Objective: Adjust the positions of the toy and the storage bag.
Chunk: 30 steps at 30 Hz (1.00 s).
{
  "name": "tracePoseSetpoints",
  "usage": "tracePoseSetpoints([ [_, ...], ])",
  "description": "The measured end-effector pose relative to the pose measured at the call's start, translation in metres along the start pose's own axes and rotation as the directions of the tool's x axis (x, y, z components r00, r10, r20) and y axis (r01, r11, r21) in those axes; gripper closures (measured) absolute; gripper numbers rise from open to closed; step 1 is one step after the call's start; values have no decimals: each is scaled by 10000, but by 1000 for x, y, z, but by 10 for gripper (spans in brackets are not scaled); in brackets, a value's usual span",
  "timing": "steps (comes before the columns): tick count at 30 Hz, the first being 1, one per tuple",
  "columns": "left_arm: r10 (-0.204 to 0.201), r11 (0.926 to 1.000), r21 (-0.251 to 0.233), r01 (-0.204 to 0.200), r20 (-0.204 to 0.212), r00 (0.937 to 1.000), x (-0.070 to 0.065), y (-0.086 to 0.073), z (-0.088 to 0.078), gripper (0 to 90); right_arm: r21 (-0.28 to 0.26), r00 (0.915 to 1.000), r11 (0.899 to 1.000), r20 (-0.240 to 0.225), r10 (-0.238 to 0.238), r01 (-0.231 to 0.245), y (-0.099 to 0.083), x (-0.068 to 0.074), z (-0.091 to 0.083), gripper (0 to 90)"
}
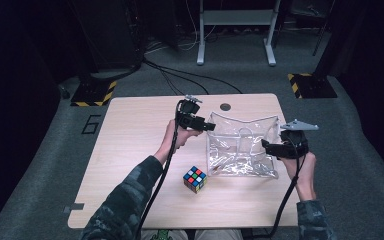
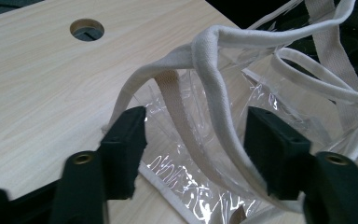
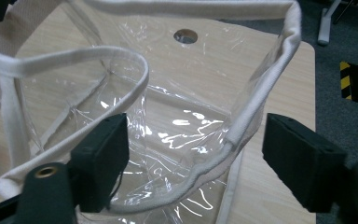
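Clear, glossy plastic film for the bag (image 1: 240,147), creased and full of bright reflections; woven off-white cloth for its rim binding (image 3: 256,100) and its straps (image 2: 172,93) (slightly rough, matt). Pale wood-grain top on the table (image 1: 130,135), smooth, low sheen. Matt black pads (image 3: 100,156) on the grippers. Shiny coloured plastic on the cube (image 1: 195,179). Camouflage cloth for the sleeves (image 1: 122,205).

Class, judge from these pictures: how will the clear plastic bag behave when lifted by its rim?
The clear plastic bag will probably sag and fold: its walls are already crumpled. Its white fabric rim likely gives better grip than the glossy film, which looks slippery. Empty, it seems light and may slide when nudged.
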State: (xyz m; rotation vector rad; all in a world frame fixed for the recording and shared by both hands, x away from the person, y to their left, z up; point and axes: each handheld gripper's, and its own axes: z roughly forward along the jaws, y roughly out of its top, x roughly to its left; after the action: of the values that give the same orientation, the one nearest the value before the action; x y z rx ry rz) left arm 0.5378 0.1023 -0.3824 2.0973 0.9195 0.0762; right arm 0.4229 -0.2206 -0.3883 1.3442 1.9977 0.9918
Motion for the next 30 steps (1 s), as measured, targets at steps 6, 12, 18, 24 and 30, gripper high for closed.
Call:
tracePoseSetpoints([
  [6,257,9985,485,-234,-466,9986,-4,-5,13,685,457,10000,9989,12,-73,72,0,0,6,375],
  [12,763,9962,505,-705,-1230,9895,-9,-7,16,846,573,9972,9981,693,-283,244,-2,0,9,729],
  [18,867,9961,316,-826,-1619,9830,-2,-6,11,880,407,9934,9983,1056,-457,416,1,-3,6,851],
  [24,969,9952,346,-918,-2055,9738,13,-4,-3,885,323,9866,9963,1405,-831,793,14,-1,4,872],
  [30,914,9958,199,-892,-2304,9688,32,-3,-21,887,142,9866,9970,1435,-775,762,24,-1,3,876],
])
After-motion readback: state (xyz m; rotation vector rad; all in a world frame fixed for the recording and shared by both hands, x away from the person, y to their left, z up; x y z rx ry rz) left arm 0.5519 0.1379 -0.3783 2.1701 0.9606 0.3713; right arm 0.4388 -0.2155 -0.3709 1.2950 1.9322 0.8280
